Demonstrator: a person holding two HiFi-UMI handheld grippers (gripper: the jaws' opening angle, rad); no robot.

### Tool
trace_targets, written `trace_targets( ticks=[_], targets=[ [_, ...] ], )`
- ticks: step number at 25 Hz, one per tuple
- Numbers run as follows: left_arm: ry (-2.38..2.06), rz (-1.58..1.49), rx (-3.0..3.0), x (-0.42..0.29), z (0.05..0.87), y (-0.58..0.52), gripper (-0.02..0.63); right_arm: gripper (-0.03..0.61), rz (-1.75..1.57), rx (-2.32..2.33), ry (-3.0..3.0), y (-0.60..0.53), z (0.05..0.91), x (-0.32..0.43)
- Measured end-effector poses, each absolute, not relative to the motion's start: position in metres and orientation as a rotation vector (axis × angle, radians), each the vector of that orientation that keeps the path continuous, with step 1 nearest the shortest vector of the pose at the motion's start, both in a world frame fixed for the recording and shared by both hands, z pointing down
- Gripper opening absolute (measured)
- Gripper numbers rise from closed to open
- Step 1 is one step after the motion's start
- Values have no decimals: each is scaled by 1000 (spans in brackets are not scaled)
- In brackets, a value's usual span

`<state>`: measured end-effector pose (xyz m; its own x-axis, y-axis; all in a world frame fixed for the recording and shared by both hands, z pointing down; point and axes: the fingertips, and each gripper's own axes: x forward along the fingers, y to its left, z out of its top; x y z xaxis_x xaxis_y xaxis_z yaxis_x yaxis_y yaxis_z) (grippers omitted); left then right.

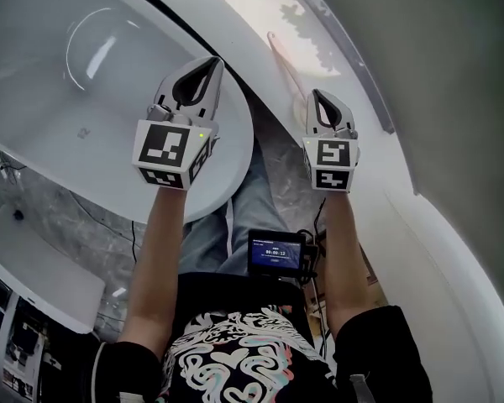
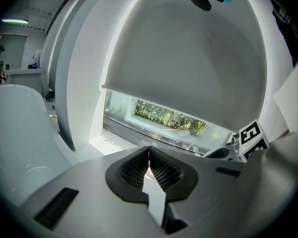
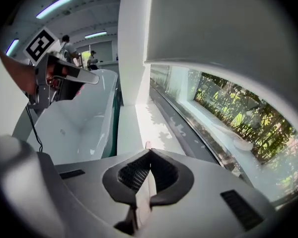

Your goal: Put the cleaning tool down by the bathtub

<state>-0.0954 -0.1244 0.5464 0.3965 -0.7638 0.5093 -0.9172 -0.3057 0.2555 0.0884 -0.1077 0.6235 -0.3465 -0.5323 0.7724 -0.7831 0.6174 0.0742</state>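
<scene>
A thin, pale pink cleaning tool [image 1: 284,60] runs from my right gripper [image 1: 317,95] forward over the sunlit white ledge beside the bathtub [image 1: 84,74]. In the right gripper view only its pink tip [image 3: 148,145] shows, just past the right gripper [image 3: 149,153], whose jaws are shut on it. My left gripper [image 1: 212,65] hangs over the tub's rim near its end. The left gripper view shows the left gripper [image 2: 148,150] shut with nothing between the pads. Most of the tool is hidden by the right jaws in the right gripper view.
The white ledge [image 3: 134,128] lies between the tub [image 3: 84,118] and a low window [image 3: 228,118] with greenery outside. A small screen device [image 1: 275,253] hangs at the person's waist. A white flat stand [image 1: 34,267] sits at the lower left, with cables on the marbled floor.
</scene>
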Motion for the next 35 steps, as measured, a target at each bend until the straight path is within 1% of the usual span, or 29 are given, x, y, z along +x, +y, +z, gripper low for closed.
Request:
trace_targets(
  ticks=[7, 15, 21, 35],
  targets=[
    [-1415, 443, 2192, -97, 522, -114, 17, 26, 430, 1117, -2073, -109, 586, 88],
    [-1478, 460, 2221, -101, 476, -105, 17, 28, 415, 1218, -2147, -100, 524, 87],
    [-1488, 440, 2307, -99, 434, -104, 17, 28, 369, 1326, -2208, -101, 468, 86],
    [-1538, 315, 2483, -87, 314, -77, 17, 27, 281, 1515, -2302, -62, 350, 108]
  ],
)
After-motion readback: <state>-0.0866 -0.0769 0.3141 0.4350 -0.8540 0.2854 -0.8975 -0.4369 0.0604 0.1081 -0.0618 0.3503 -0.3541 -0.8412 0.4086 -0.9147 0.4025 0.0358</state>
